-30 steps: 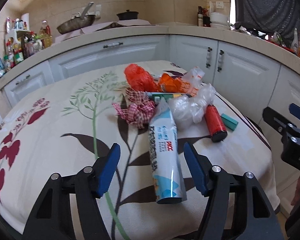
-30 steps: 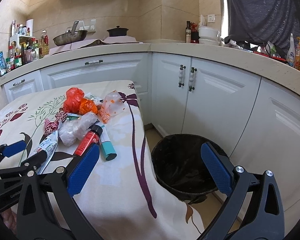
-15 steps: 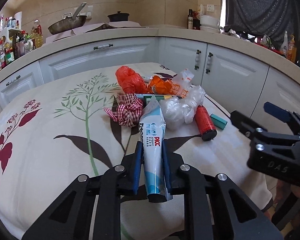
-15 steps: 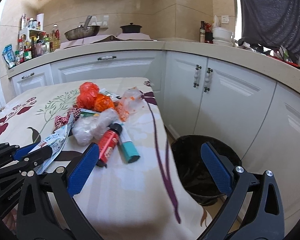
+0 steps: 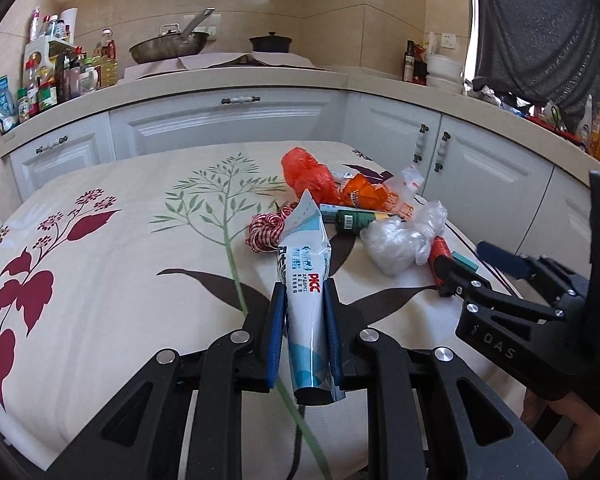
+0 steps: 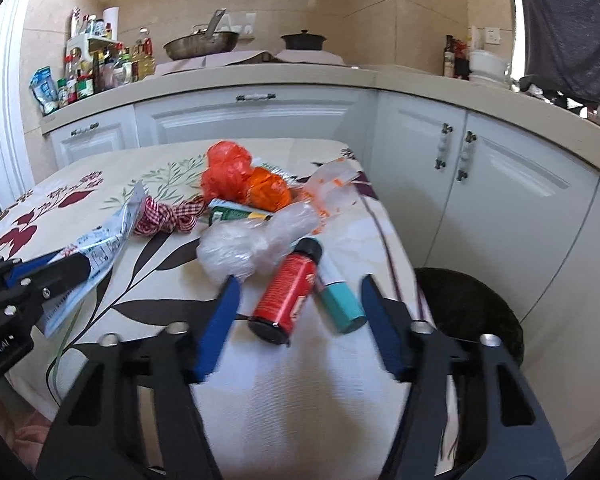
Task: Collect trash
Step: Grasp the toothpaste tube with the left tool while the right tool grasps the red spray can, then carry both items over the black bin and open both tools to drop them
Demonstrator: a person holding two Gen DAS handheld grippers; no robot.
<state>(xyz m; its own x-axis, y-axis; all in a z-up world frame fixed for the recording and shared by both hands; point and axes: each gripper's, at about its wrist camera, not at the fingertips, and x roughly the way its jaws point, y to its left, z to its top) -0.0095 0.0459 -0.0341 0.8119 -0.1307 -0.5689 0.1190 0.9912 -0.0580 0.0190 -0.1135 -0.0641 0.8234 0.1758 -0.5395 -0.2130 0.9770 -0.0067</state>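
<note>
My left gripper (image 5: 302, 330) is shut on a white and blue plastic packet (image 5: 306, 280) and holds it tilted up off the table. The packet also shows at the left of the right wrist view (image 6: 96, 248). My right gripper (image 6: 300, 324) is open, with a red bottle (image 6: 288, 294) and a teal tube (image 6: 340, 300) lying between its fingers. A trash pile lies on the table: clear plastic bag (image 6: 252, 244), orange bags (image 6: 240, 180), checked ribbon (image 6: 168, 216), green packet (image 6: 232, 212). A black trash bin (image 6: 472, 312) stands on the floor to the right.
The table (image 5: 120, 260) has a floral cloth. White cabinets (image 6: 480, 184) run behind and to the right, close to the bin. The counter holds a pan (image 5: 168, 44), a pot (image 5: 270, 42) and several bottles (image 5: 52, 80).
My left gripper closed on the packet and has lifted it. My right gripper moved left over the table and down around the red bottle and teal tube.
</note>
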